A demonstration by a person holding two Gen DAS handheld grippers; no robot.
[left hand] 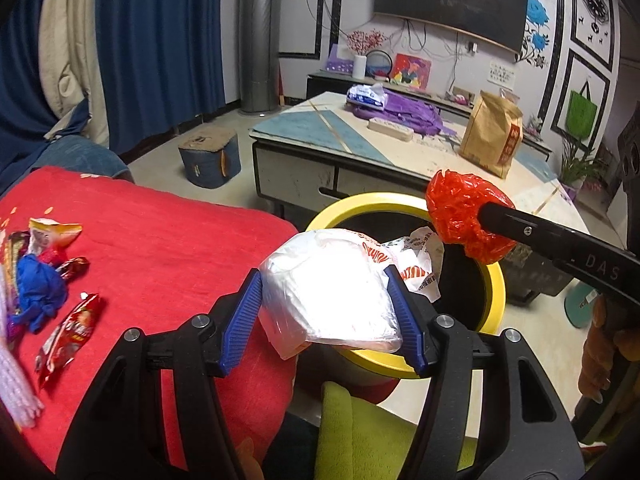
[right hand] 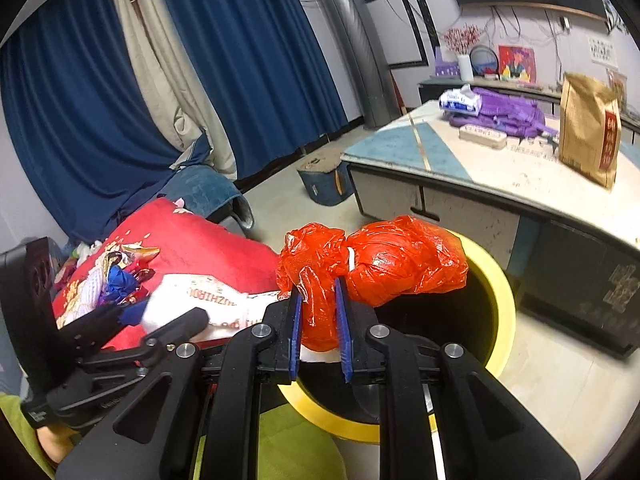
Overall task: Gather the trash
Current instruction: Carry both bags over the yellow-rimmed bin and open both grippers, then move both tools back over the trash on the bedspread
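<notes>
My left gripper (left hand: 326, 300) clamps white plastic bag (left hand: 328, 300), held at near rim of yellow bin (left hand: 376, 204). My right gripper (right hand: 318, 316) pinches red plastic bag (right hand: 400, 264) over bin mouth. Neither dropped yet. Snack wrappers (left hand: 68, 328) and blue scrap (left hand: 38, 288) remain on red blanket (left hand: 168, 240).

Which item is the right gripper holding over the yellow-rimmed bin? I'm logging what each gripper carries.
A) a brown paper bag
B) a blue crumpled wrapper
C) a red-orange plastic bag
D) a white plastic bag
C: the right gripper pinches the red-orange plastic bag above the yellow-rimmed bin, while the left gripper holds the white plastic bag.
</notes>
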